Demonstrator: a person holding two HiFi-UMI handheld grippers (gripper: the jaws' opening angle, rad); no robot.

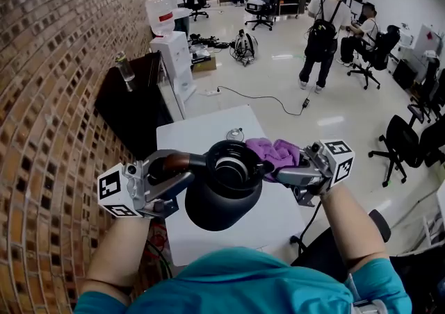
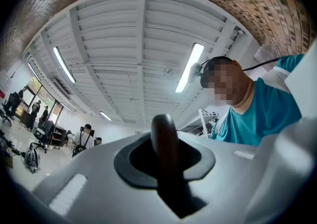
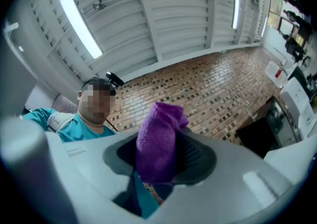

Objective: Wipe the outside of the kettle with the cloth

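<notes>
Closest in, the left gripper [image 1: 181,175] is clamped on the dark handle [image 1: 182,161] of the kettle [image 1: 221,201]. Its own view shows that rounded handle [image 2: 164,141] standing squarely between the jaws, which are part closed against it. The black kettle hangs in the air in front of the person's chest, above the near part of the white table [image 1: 201,128], with its mouth uncovered and facing up. On its other side, the right gripper [image 1: 279,171] pinches the purple cloth [image 1: 272,150]. The right gripper view shows a wad of the cloth [image 3: 157,141] squeezed between the jaws and bulging out past them. The loose part of the cloth lies at the kettle's upper right, by the spout, touching it or just beside it; which one I cannot tell. So the setup looks finished, with the kettle lifted and the cloth in hand and brought to the body. The wiping itself seems to be at an early or middle point, and the dark surface shows nothing that marks wiped parts from unwiped ones. The flanks, the lower body and the handle side probably remain, and then the kettle has to be set down. Farther along the table sits a small round thing [image 1: 235,133], perhaps the lid. Beyond are the brick wall [image 1: 55,62] and an office floor with chairs and people.
</notes>
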